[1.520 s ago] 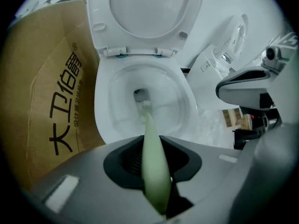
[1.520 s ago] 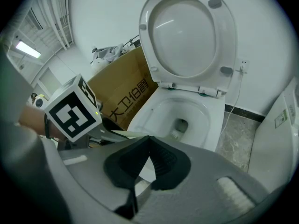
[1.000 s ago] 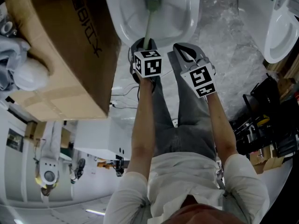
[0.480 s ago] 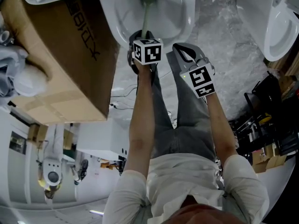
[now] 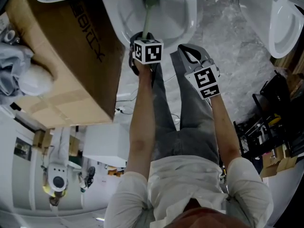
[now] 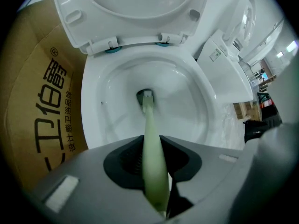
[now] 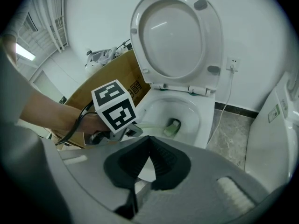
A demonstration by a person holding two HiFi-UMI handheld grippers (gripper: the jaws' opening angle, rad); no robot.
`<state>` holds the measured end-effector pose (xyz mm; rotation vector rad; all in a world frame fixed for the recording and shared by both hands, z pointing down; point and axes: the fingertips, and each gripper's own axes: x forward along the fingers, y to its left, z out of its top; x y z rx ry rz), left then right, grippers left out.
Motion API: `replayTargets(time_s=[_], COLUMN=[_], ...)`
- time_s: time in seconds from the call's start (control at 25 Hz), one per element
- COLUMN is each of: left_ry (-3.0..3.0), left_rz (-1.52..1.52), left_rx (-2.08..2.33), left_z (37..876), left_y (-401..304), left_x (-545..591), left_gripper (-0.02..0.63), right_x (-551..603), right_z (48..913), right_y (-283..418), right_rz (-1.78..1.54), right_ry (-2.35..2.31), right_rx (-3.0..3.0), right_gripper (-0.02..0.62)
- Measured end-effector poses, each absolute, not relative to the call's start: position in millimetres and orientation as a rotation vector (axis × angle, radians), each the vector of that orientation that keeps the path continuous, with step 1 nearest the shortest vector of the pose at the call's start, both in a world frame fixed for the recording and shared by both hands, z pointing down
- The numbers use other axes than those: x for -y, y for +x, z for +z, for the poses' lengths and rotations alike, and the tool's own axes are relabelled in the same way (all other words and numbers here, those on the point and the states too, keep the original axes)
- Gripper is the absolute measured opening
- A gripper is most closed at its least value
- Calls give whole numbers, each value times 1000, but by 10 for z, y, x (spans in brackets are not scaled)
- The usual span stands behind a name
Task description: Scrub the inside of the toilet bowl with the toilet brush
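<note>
Two grippers sit near the top centre of the head view. At upper left stands a cardboard box (image 5: 61, 65), just beside the toilet bowl (image 5: 190, 18). The left gripper (image 6: 156, 157) is clamped on the pale green handle of the toilet brush (image 6: 152, 134), whose head rests low in the bowl at the drain, under the raised lid (image 6: 135, 3). Just to the right, the right gripper (image 7: 148, 160) holds its jaws together on nothing. A second toilet (image 5: 285, 27) occupies the upper right.
</note>
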<state>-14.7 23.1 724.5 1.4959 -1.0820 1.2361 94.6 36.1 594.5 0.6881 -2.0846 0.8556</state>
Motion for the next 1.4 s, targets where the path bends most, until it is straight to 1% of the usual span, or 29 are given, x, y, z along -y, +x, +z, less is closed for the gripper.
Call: replayTargets(time_s=[0.52,0.92,1.16,1.4], left_ry=[1520,1653,1782,1951], left_rz=[1278,1217,1191,1062], left_rx=[986,1003,1029,1076], left_z=[6854,6232,5593,4696], left_y=[-249,-388,-441,-448], left_x=[-878,-905,-839,-677], left_gripper=[112,110,112,112], right_x=[-577,-785,-830,-679], right_z=[5589,5028,4564,3908], right_y=[887,914,1005,1028], right_rz=[845,835,789,687], right_ry=[809,932,1009,1082], right_rx=[2079,2066,2081,2168], right_gripper=[3,3,3,3])
